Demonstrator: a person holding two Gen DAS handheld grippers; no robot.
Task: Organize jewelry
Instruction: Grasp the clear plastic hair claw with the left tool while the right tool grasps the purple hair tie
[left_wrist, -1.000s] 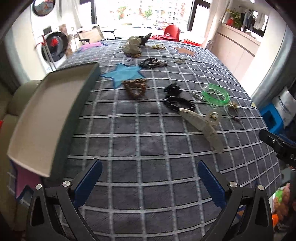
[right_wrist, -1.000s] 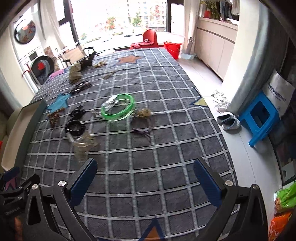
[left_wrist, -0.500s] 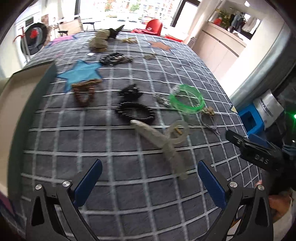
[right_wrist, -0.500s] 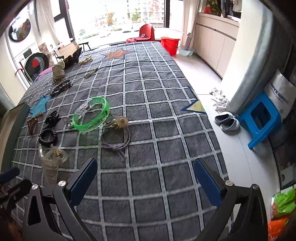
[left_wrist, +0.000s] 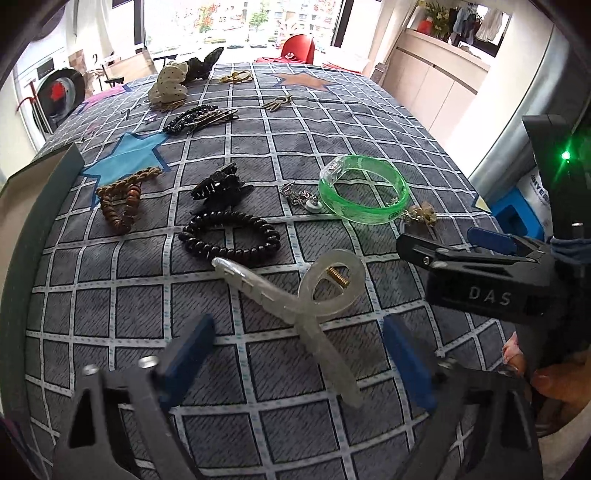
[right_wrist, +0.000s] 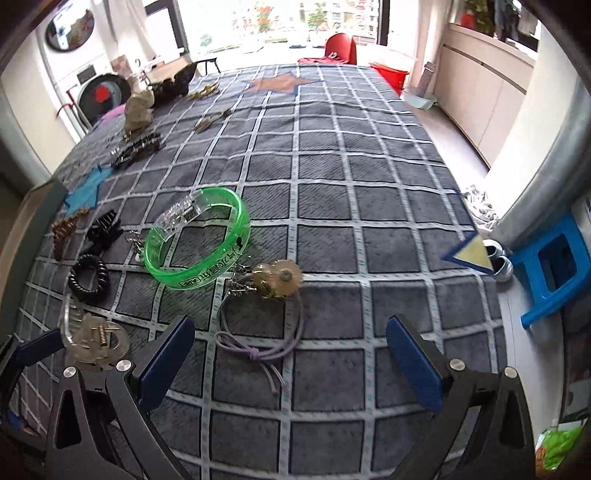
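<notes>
Jewelry and hair pieces lie on a grey checked cloth. My left gripper (left_wrist: 295, 354) is open, its jaws either side of the tail of a translucent hair clip (left_wrist: 295, 299). Beyond lie a black coil tie (left_wrist: 229, 240), a black claw clip (left_wrist: 221, 186), a brown bead bracelet (left_wrist: 120, 201) and a green bangle (left_wrist: 364, 194). My right gripper (right_wrist: 286, 354) is open and empty over a purple hair tie (right_wrist: 258, 332) with a gold flower charm (right_wrist: 277, 278). The green bangle (right_wrist: 197, 243) lies just beyond it.
An open box (left_wrist: 33, 206) with a dark green rim stands at the left edge. More clips and a polka-dot bow (left_wrist: 168, 86) lie at the far end. The right gripper's body (left_wrist: 480, 280) shows at right in the left wrist view. A blue stool (right_wrist: 554, 266) stands on the floor beside the cloth.
Both grippers moved forward and down toward the pieces. The left one swung right from the box to the translucent clip. The right one closed in on the purple hair tie.
</notes>
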